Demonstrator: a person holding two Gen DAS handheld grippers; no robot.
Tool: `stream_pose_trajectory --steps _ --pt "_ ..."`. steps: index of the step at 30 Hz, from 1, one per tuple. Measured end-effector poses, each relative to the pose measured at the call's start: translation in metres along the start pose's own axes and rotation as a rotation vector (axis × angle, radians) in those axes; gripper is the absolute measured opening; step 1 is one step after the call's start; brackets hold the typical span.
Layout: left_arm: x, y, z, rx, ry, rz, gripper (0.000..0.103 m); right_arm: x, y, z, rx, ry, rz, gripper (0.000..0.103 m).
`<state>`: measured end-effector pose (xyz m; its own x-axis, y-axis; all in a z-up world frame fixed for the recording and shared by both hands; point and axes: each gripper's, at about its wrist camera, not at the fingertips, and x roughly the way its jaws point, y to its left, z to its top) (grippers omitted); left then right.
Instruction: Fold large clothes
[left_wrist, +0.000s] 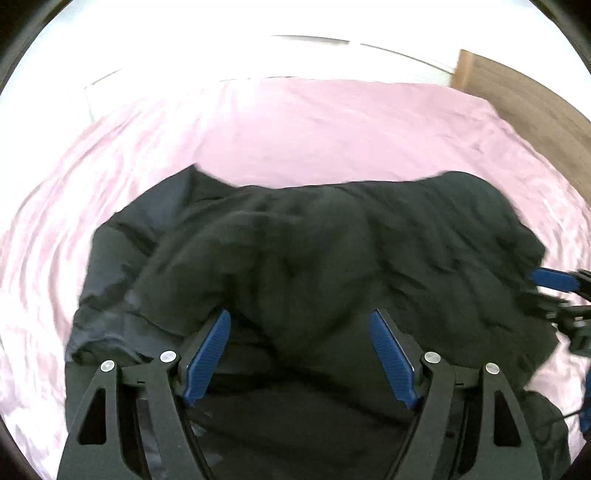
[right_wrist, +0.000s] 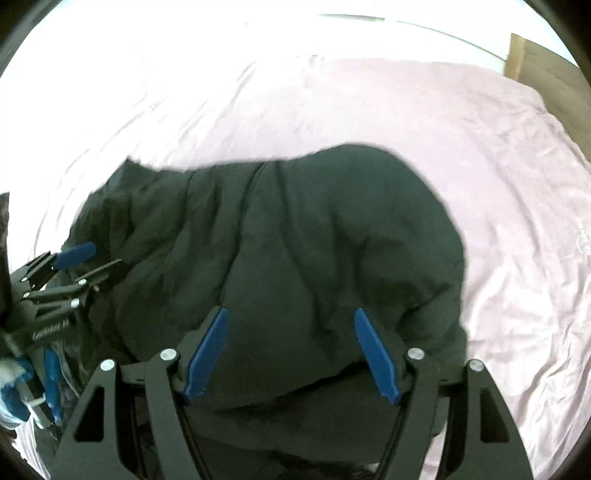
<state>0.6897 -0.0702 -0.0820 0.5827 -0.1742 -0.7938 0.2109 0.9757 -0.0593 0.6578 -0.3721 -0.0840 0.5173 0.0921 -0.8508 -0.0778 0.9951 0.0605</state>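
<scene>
A large dark garment (left_wrist: 314, 240) lies rumpled in a heap on the pink bed sheet (left_wrist: 314, 129). A shinier navy part shows at its left edge. My left gripper (left_wrist: 299, 314) hangs over the garment's near side with its blue pads wide apart; cloth bulges up between them without being pinched. My right gripper (right_wrist: 291, 310) stands the same way over the right half of the garment (right_wrist: 314, 229), jaws wide and fabric lying loose between them. Each gripper shows at the edge of the other's view: the right gripper (left_wrist: 554, 280) and the left gripper (right_wrist: 74, 254).
The pink sheet (right_wrist: 498, 184) spreads wrinkled beyond and to both sides of the garment. A wooden floor (left_wrist: 524, 103) runs along the bed's far right edge. A bright white wall closes the back. A gloved hand (right_wrist: 14, 391) shows at the lower left.
</scene>
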Motion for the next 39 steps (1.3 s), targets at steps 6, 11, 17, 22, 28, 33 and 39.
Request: stream_pose_trajectory --steps 6,11,17,22,28,33,39 --pt "0.043 0.010 -0.014 -0.007 0.106 0.035 0.079 0.056 -0.029 -0.018 0.086 0.155 0.000 0.075" --pt "0.049 0.000 -0.007 0.000 0.121 0.057 0.080 0.074 -0.039 -0.014 0.160 0.202 0.027 0.078" --pt "0.026 -0.021 -0.004 0.034 0.094 0.087 0.080 0.053 -0.033 -0.011 0.145 0.178 0.006 0.078" --pt "0.005 -0.014 -0.013 0.026 0.076 0.097 0.080 0.024 -0.024 -0.016 0.132 0.155 -0.039 0.078" --pt "-0.031 -0.011 -0.025 0.037 0.065 0.113 0.080 -0.018 -0.015 -0.025 0.089 0.138 -0.086 0.078" --pt "-0.064 -0.007 -0.031 0.043 0.054 0.119 0.080 -0.059 -0.021 -0.039 0.079 0.121 -0.112 0.078" --pt "-0.108 0.008 -0.040 0.036 0.039 0.137 0.080 -0.111 -0.027 -0.052 0.086 0.091 -0.126 0.078"
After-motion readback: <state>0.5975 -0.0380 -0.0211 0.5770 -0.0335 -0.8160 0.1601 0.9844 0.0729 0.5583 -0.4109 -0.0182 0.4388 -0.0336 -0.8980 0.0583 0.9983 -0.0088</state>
